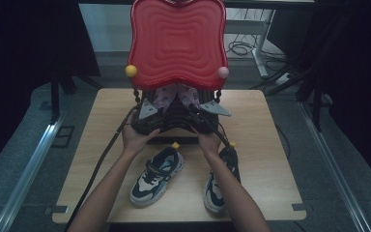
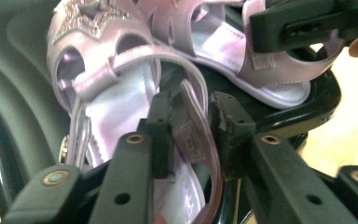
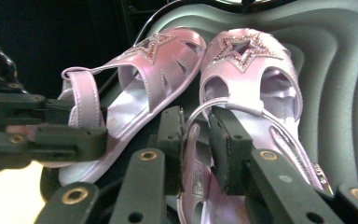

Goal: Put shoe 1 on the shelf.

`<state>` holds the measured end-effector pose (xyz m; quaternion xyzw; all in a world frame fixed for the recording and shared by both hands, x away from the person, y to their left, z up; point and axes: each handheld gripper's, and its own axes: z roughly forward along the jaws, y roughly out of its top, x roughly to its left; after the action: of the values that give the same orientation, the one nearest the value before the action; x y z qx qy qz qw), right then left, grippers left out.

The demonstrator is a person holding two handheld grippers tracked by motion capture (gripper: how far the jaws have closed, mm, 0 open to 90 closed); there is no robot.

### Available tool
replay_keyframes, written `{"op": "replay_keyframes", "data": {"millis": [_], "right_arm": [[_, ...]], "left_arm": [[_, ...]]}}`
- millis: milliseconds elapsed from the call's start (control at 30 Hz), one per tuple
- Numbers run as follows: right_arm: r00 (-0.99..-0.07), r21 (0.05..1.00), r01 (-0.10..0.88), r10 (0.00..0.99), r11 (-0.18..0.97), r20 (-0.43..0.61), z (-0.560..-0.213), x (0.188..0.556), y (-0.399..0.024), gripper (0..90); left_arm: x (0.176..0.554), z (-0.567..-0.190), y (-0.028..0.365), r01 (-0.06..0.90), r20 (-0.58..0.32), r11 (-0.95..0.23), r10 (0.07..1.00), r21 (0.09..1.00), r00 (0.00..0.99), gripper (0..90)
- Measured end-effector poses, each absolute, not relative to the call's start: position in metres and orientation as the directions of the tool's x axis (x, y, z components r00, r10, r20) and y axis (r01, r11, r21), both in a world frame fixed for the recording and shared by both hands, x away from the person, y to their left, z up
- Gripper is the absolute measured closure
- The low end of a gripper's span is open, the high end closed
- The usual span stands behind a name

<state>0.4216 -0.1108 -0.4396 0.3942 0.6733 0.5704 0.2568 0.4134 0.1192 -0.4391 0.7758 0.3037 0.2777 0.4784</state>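
Straddling one pink sandal's [image 3: 256, 102] heel strap each, both grippers' fingers [image 3: 223, 135] stand partly spread, not pinching.

We note a pale wooden table top with rounded corners [image 1: 265, 145] standing on grey carpeted floor [image 1: 24, 145]. Two metal floor rails [image 1: 26, 164] run along either side of it — black curtains [image 1: 29, 38] hang at left and right. Behind we see a white desk leg [image 1: 259, 43] with black cables coiled on the floor [image 1: 241, 47]. Lighting is dim — brightest at the back.
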Motion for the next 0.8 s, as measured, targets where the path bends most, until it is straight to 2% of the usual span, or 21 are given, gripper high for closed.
{"op": "replay_keyframes", "data": {"millis": [167,367,500,800], "right_arm": [[-0.555,0.967,0.252,0.825,0.05,0.102,-0.438,0.419,-0.113,66.5],[-0.549,0.963,0.265,0.829,0.054,0.105,-0.432,0.414,-0.115,55.8],[-0.545,0.962,0.267,0.832,0.057,0.102,-0.429,0.41,-0.114,52.4],[-0.564,0.962,0.267,0.819,0.059,0.106,-0.419,0.397,-0.117,48.3]], "left_arm": [[0.413,-0.439,0.12,0.221,0.101,-0.323,0.741,0.92,0.664,54.7],[0.409,-0.434,0.121,0.214,0.095,-0.309,0.744,0.927,0.661,45.5],[0.405,-0.429,0.121,0.225,0.052,-0.26,0.755,0.939,0.654,43.7],[0.395,-0.418,0.124,0.222,0.051,-0.253,0.76,0.941,0.648,42.9]]}}
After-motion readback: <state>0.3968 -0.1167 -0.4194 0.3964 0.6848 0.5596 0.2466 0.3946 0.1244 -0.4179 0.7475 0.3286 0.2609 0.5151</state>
